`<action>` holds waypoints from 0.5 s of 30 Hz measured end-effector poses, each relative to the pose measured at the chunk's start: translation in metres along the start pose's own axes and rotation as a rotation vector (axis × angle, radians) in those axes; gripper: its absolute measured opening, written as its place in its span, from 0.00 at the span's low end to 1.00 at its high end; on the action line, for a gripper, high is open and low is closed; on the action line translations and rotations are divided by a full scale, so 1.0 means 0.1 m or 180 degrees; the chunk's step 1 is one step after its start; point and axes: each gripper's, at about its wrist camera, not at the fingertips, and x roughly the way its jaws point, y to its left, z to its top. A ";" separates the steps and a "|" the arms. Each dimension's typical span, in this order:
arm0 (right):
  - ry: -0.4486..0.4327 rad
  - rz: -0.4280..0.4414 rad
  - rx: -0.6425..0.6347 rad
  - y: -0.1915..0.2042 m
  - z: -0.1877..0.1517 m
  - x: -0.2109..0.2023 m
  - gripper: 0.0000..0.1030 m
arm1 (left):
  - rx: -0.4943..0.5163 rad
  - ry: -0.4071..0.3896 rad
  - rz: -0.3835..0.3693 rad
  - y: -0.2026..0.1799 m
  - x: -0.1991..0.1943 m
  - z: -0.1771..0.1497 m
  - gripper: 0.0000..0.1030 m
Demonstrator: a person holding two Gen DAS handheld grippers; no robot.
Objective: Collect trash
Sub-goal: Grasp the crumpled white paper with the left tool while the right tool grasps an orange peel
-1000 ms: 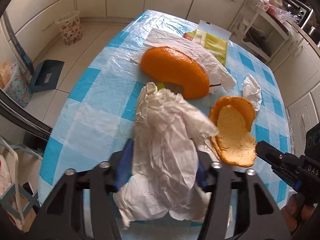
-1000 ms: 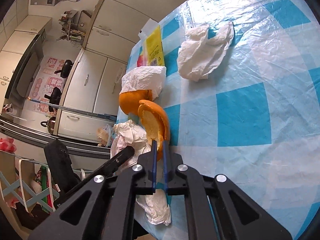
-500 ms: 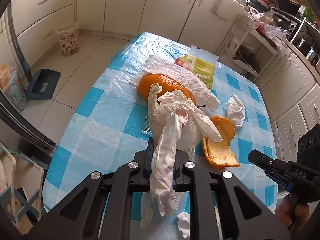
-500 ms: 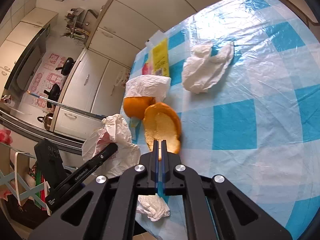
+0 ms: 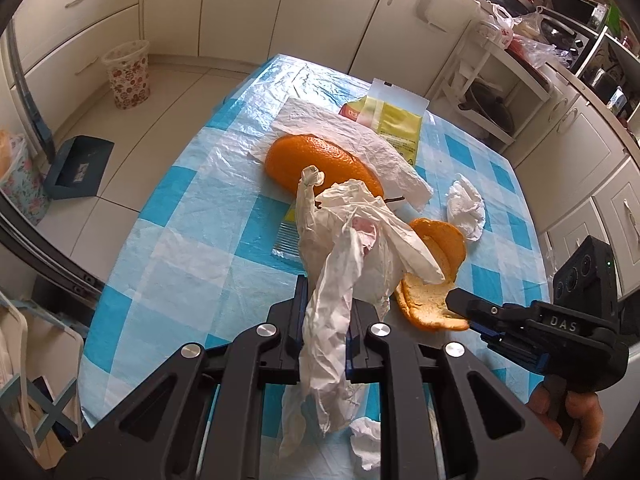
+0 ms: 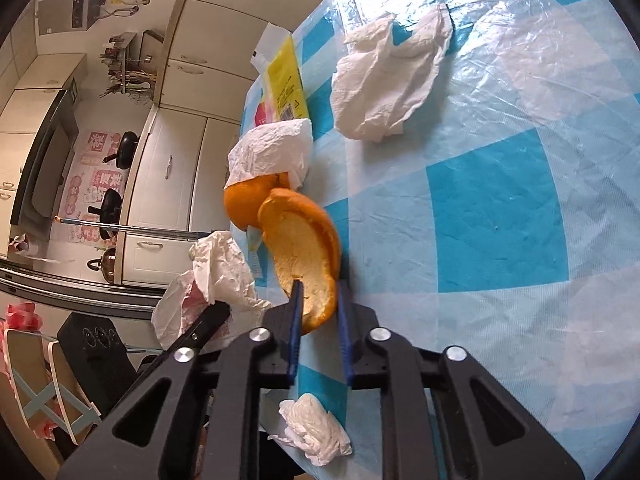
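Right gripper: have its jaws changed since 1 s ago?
Yes. The right gripper was shut thin on the orange peel; now its blue pads stand wider apart, the peel's end between them, over the same checked tablecloth.

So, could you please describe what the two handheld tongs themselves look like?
Both the left tongs and right tongs are matte black angular linkages with silver round pivot bolts and thin blue finger pads. The right unit's side reads "DAS", with a black camera box; a bare hand grips its handle.
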 end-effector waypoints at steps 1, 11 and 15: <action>-0.0017 -0.0011 -0.0023 0.00 0.00 -0.02 0.09 | 0.0001 -0.0010 0.0001 -0.01 -0.01 0.01 0.13; -0.0212 0.0235 -0.0355 0.20 -0.04 -0.39 0.08 | -0.0012 -0.0147 0.0061 0.00 -0.13 -0.01 0.13; -0.0400 0.0289 -0.0407 0.17 -0.04 -0.63 0.08 | -0.0034 -0.0306 0.0062 -0.02 -0.24 0.00 0.13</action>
